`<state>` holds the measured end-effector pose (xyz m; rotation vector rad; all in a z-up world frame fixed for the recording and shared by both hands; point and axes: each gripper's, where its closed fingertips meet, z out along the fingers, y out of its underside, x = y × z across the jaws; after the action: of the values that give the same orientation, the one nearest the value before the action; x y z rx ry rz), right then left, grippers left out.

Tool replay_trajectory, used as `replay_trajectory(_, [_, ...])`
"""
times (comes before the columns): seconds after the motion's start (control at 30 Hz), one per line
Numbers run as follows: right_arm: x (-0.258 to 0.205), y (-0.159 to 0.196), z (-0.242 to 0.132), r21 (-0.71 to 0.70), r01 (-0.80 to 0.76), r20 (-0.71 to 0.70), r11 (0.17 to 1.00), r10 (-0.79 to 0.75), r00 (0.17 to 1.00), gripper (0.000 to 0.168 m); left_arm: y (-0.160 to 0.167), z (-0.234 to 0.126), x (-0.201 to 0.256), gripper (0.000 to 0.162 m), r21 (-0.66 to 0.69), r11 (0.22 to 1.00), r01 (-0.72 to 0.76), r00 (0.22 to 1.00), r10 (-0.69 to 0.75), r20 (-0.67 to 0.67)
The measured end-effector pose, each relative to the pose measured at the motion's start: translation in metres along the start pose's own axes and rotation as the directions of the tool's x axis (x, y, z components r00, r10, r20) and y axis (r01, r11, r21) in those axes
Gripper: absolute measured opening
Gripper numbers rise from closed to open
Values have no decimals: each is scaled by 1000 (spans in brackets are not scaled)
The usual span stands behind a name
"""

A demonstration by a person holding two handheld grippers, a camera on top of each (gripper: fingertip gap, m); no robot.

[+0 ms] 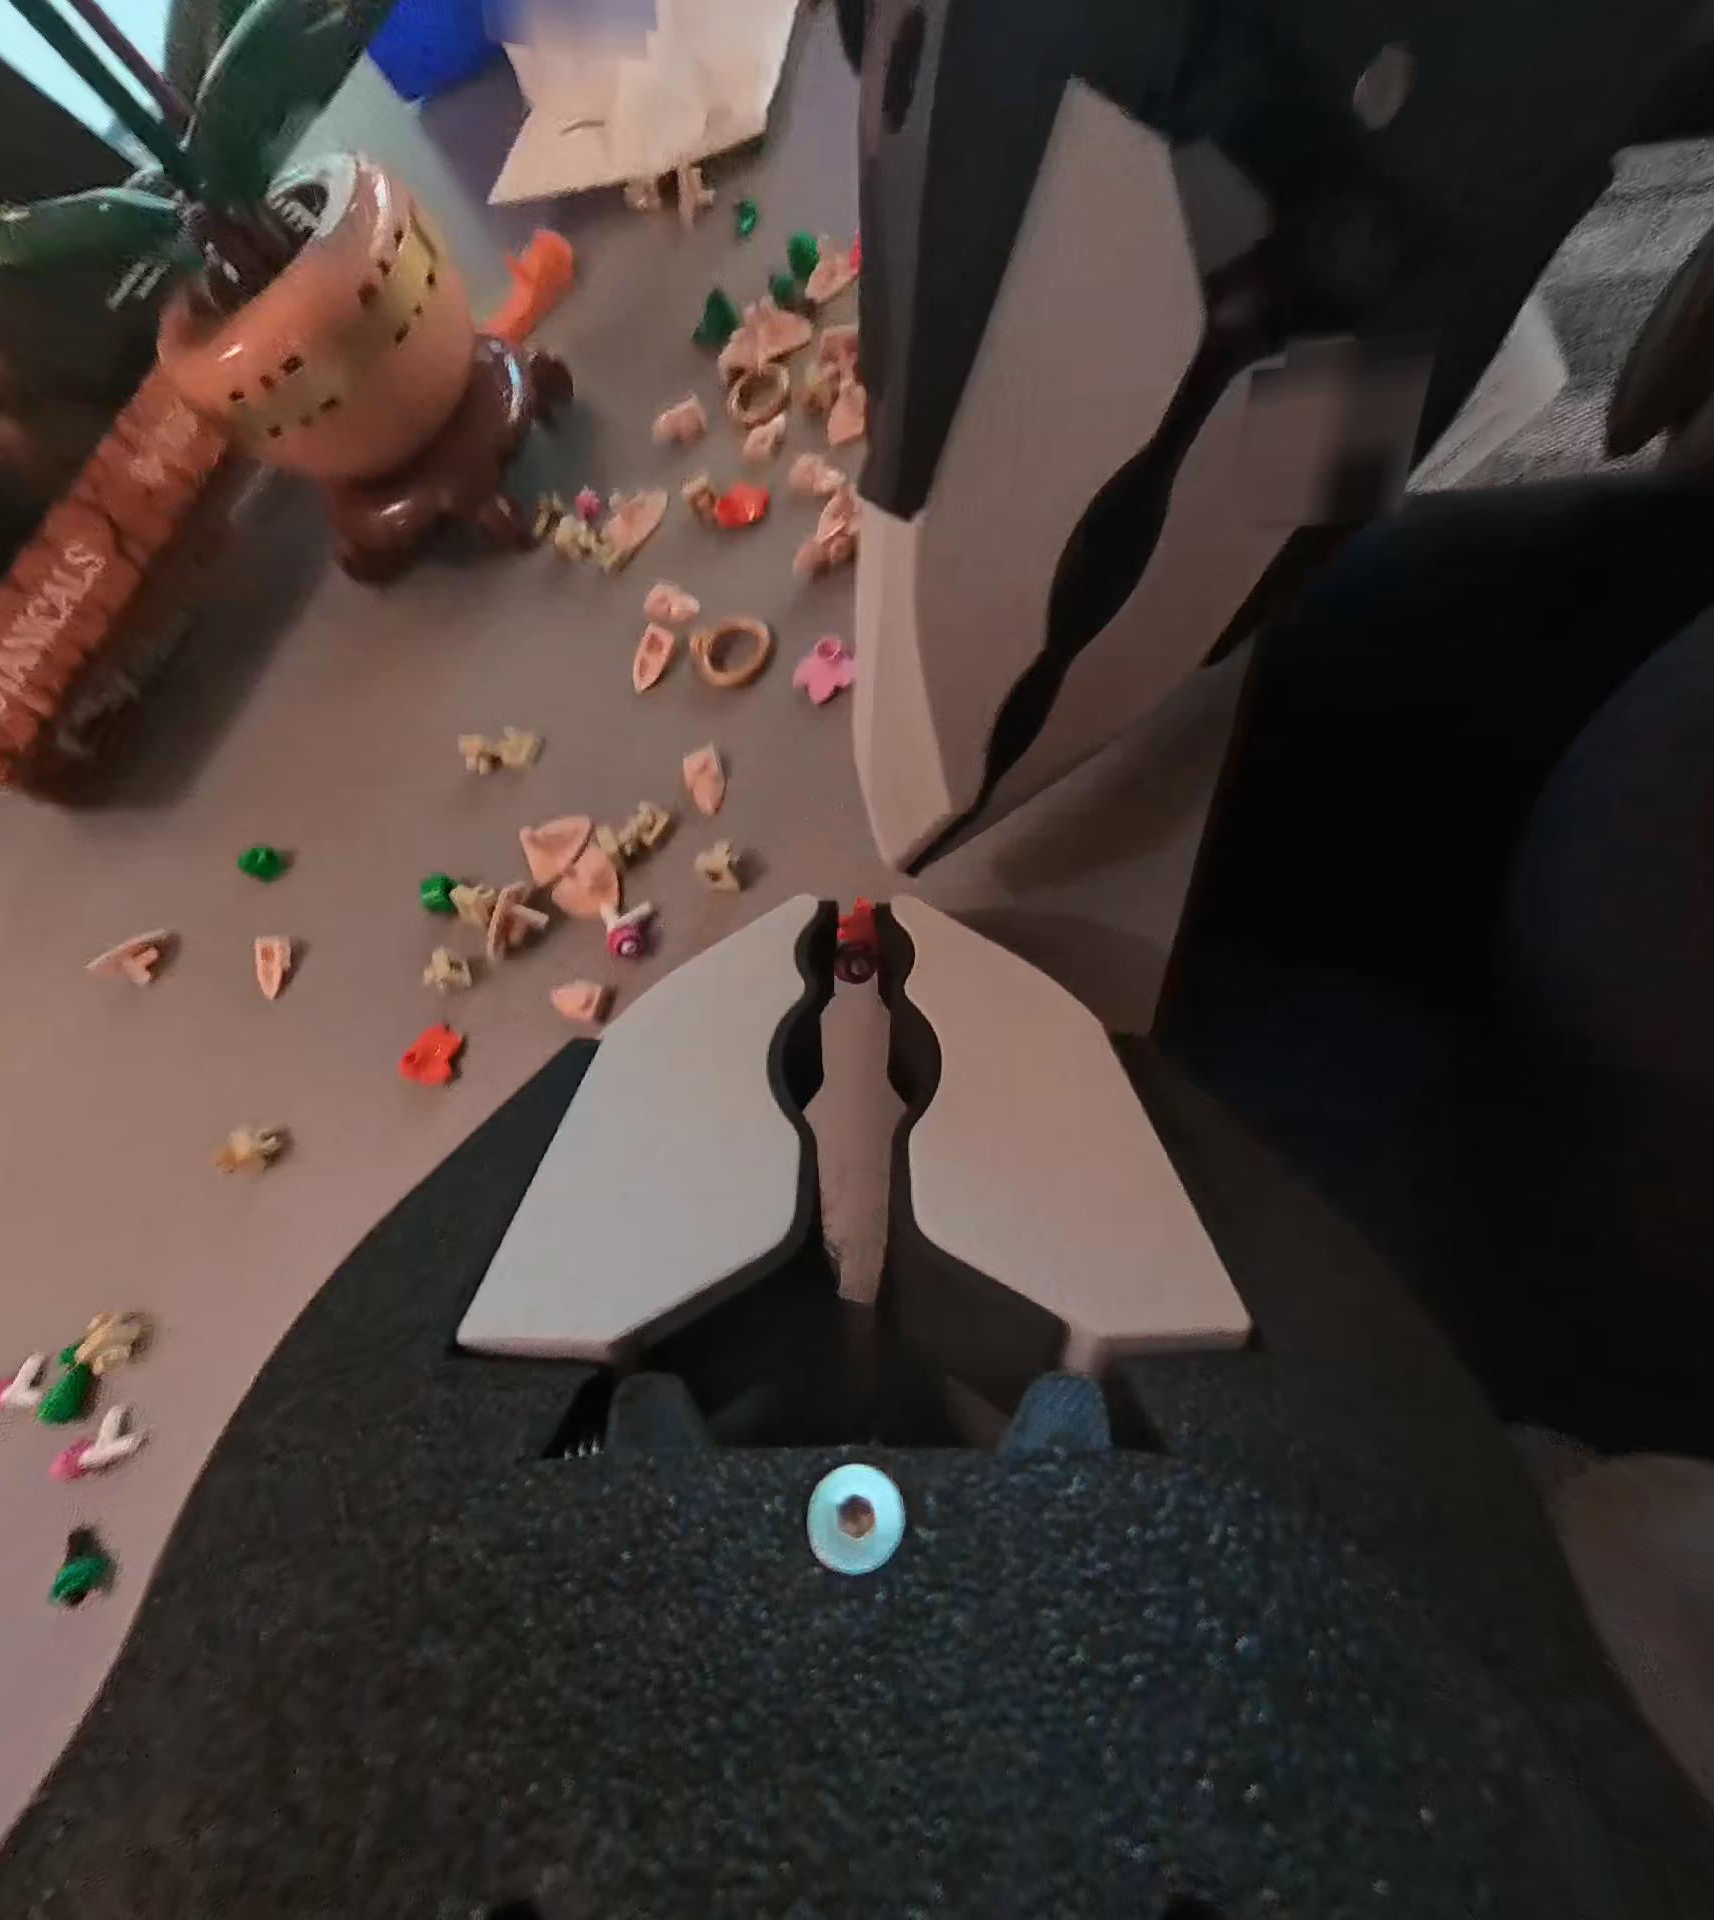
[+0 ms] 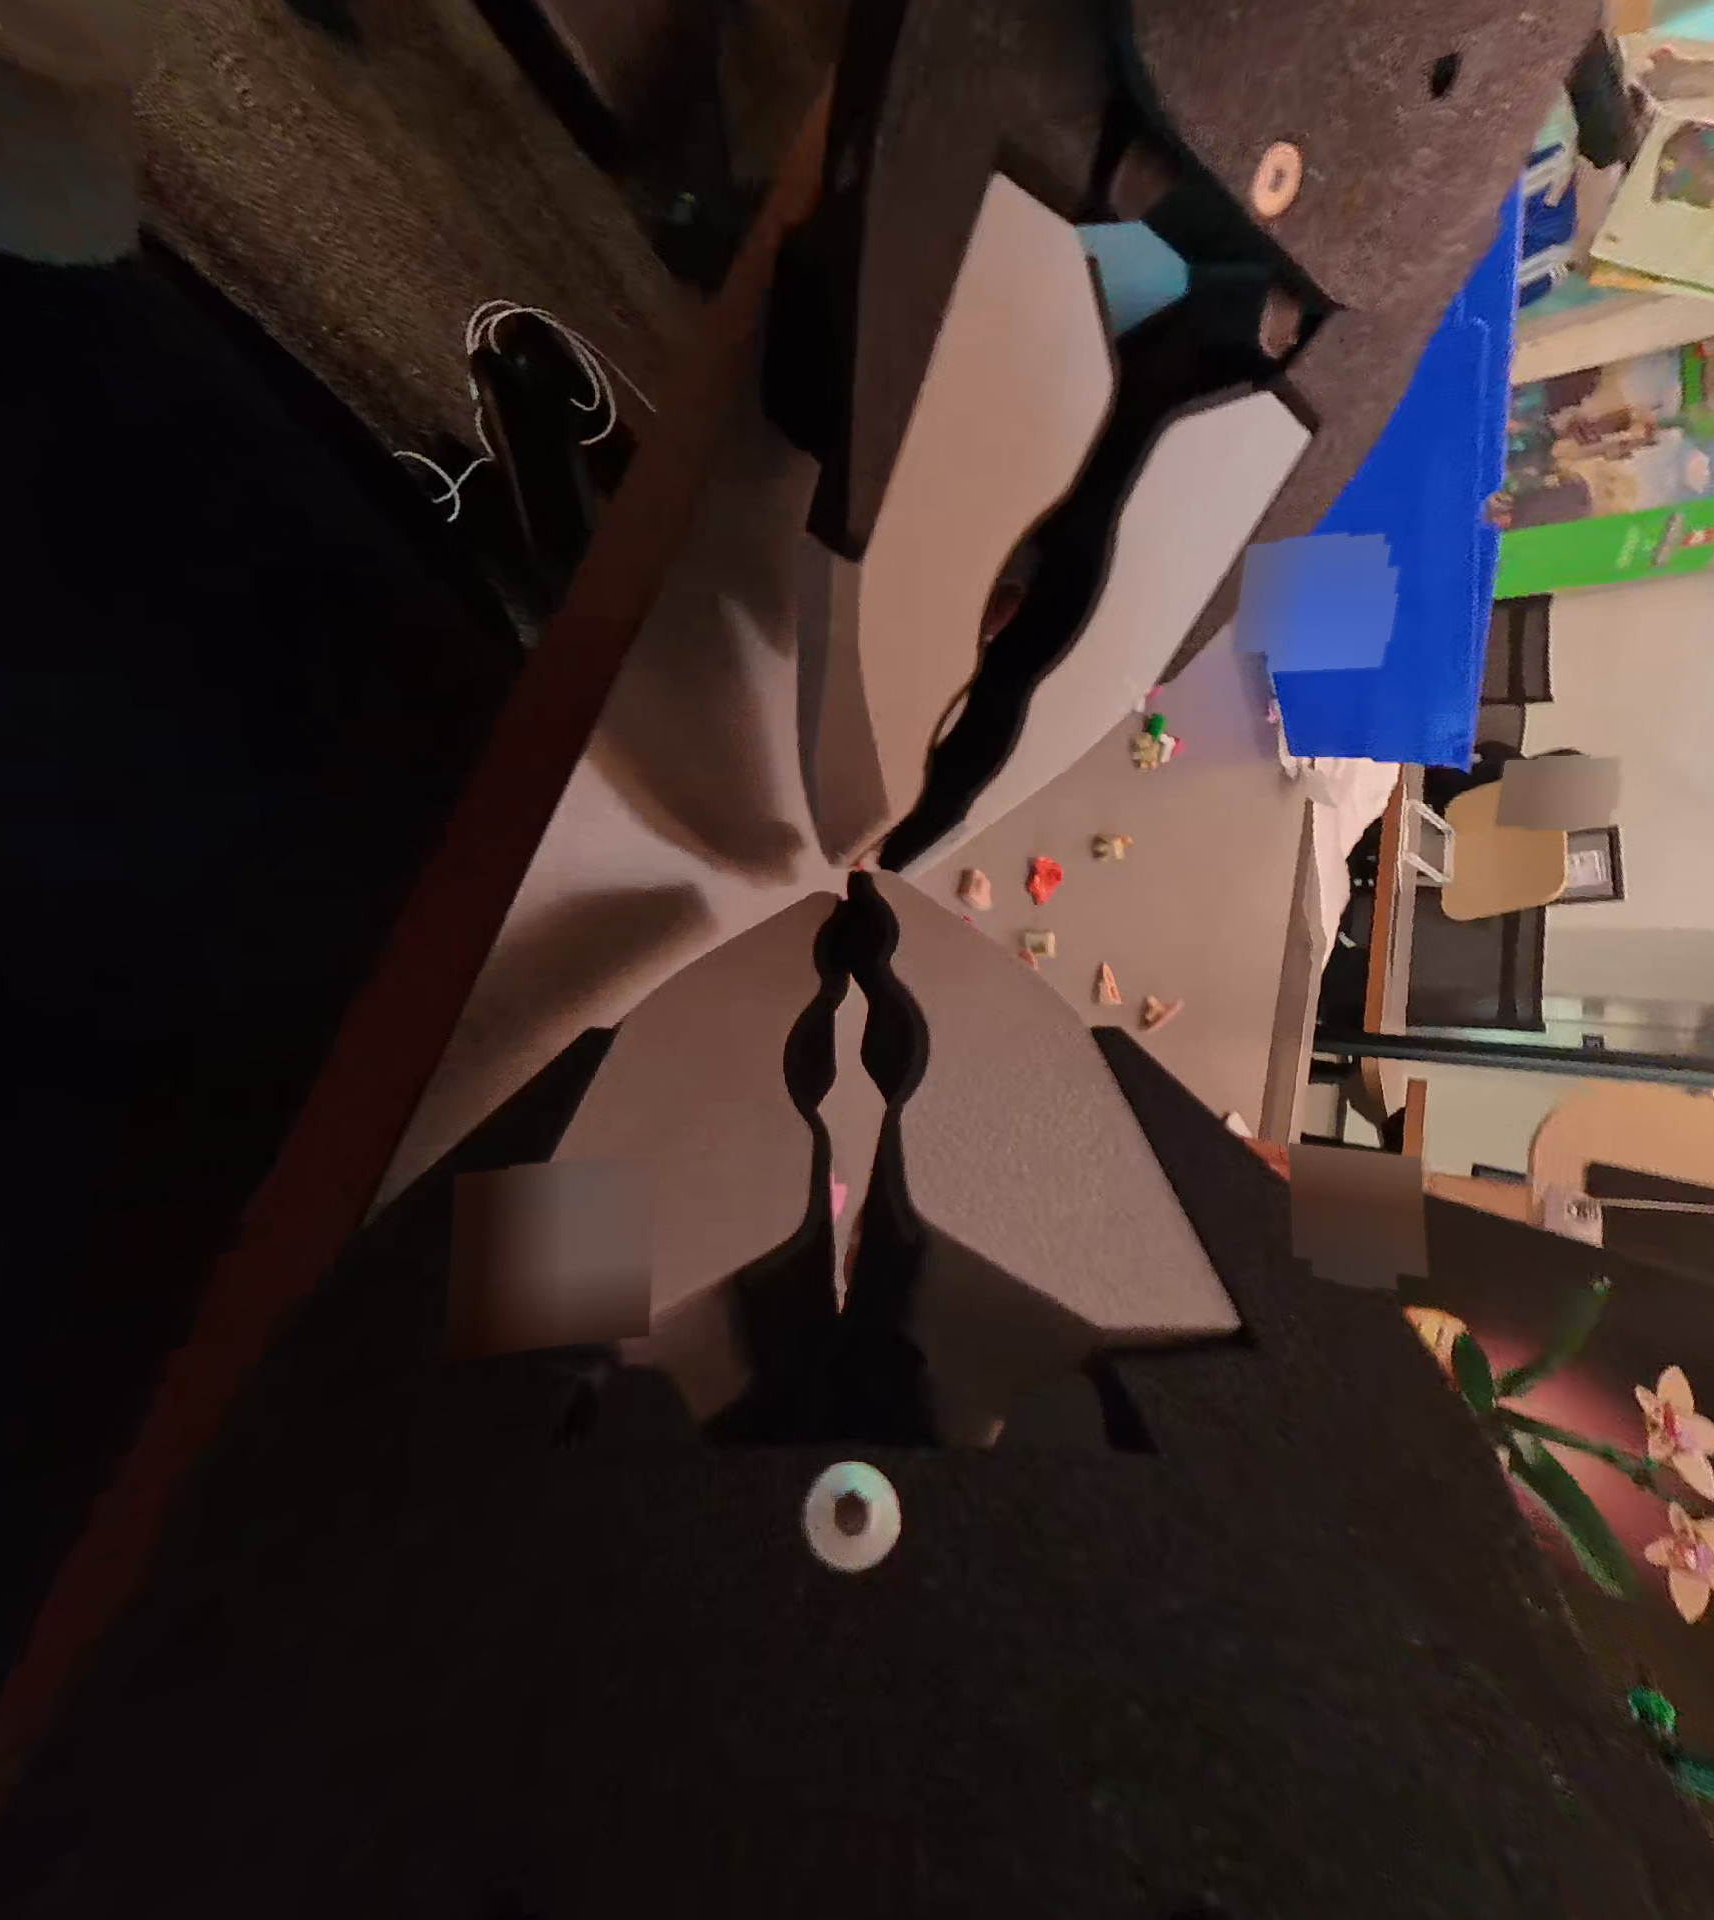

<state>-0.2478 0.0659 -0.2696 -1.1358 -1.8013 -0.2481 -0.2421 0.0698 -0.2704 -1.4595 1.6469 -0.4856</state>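
In the left wrist view my left gripper is shut on a small red and magenta brick piece, pinched between its fingertips just above the grey table. My right gripper comes in from above, its jaws shut, with its tips against the left gripper's tips right by the piece. In the right wrist view my right gripper is shut tip to tip with the left gripper. What lies between the right fingertips is hidden.
Many small tan, green, red and pink pieces lie scattered on the table. A brick-built flower pot with a plant stands far left beside a brown box. Orchid blossoms, a blue cloth and toy boxes show to the right.
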Motion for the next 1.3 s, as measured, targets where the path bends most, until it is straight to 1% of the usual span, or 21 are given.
replay_trajectory(0.03, [-2, -2, 1, 0, 21, 14, 1000, -21, 1000, 0, 3, -1, 0, 6, -15, 1000, -3, 1000, 3, 9])
replay_trajectory(0.1, [-5, -2, 3, -2, 8, 54, 1000, -8, 999, 0, 7, -2, 7, 5, -40, 999, 14, 999, -15, -35])
replay_trajectory(0.17, [-8, 1, 5, -1, -147, 137, 989, 146, 980, 0, 11, -4, 5, 5, -55, 998, 30, 999, -31, -25])
replay_trajectory(0.2, [-5, -3, 4, 39, -258, 170, 965, 248, 954, 0, 13, -6, 5, 4, -56, 998, 30, 999, -31, -33])
replay_trajectory(0.23, [-1, -6, 3, 77, -378, 210, 923, 355, 911, 0, 16, -7, 5, 4, -64, 997, 35, 998, -38, -40])
replay_trajectory(0.3, [3, -9, 2, 64, -568, 313, 820, 524, 792, 0, 19, -9, 5, 5, -71, 997, 37, 999, -40, -36])
replay_trajectory(0.33, [0, -11, 2, 29, -624, 371, 781, 571, 732, 0, 20, -10, 6, 10, -72, 997, 19, 999, -21, -27])
replay_trajectory(0.37, [1, -11, 3, -4, -673, 392, 740, 620, 680, 1, 20, -11, 5, 14, -68, 998, -2, 1000, 2, -3])
replay_trajectory(0.4, [0, -10, 4, -34, -702, 409, 711, 651, 640, 5, 19, -12, 4, 22, -57, 998, -23, 999, 25, 31])
replay_trajectory(0.43, [-2, -10, 4, -53, -714, 423, 698, 664, 617, 6, 16, -14, 3, 27, -32, 999, -41, 997, 43, 59])
replay_trajectory(0.5, [1, -8, 4, -51, -712, 403, 700, 667, 627, 5, 7, -22, 0, 27, 43, 998, -45, 994, 40, 100])
replay_trajectory(0.57, [6, -6, 6, -45, -705, 386, 708, 664, 641, 5, 2, -29, -3, 27, 95, 995, 18, 994, -28, 107])
replay_trajectory(0.6, [7, -7, 6, -46, -705, 394, 708, 661, 639, 5, 3, -31, -4, 27, 96, 994, 59, 992, -69, 103])
replay_trajectory(0.63, [7, -8, 7, -43, -703, 403, 710, 656, 638, 5, 5, -33, -9, 25, 81, 992, 97, 987, -107, 122])
replay_trajectory(0.67, [7, -10, 8, -40, -697, 408, 716, 649, 642, 5, 10, -35, -14, 20, 53, 989, 136, 979, -142, 148])
replay_trajectory(0.73, [9, -13, 9, -14, -662, 415, 749, 607, 678, 5, 20, -36, -18, 14, -12, 970, 244, 956, -239, 172])
replay_trajectory(0.83, [17, -20, 13, 43, -620, 415, 784, 550, 724, 3, 27, -33, -5, 8, -93, 925, 369, 928, -362, 84])
replay_trajectory(0.93, [15, -25, 20, 55, -615, 463, 786, 526, 713, 2, 27, -31, 4, 8, -132, 898, 420, 907, -419, 37])
replay_trajectory(1.07, [3, -6, 29, -61, -597, 451, 800, 556, 698, 3, 27, -25, 7, 9, -153, 877, 456, 890, -454, 50])
replay_trajectory(1.2, [-4, -2, 24, -123, -644, 423, 755, 627, 655, 3, 26, -16, 2, 10, -160, 864, 478, 878, -475, 57])
replay_trajectory(1.3, [-5, -3, 17, -128, -684, 417, 718, 665, 620, 4, 26, -16, -1, 11, -178, 867, 465, 885, -462, 62])
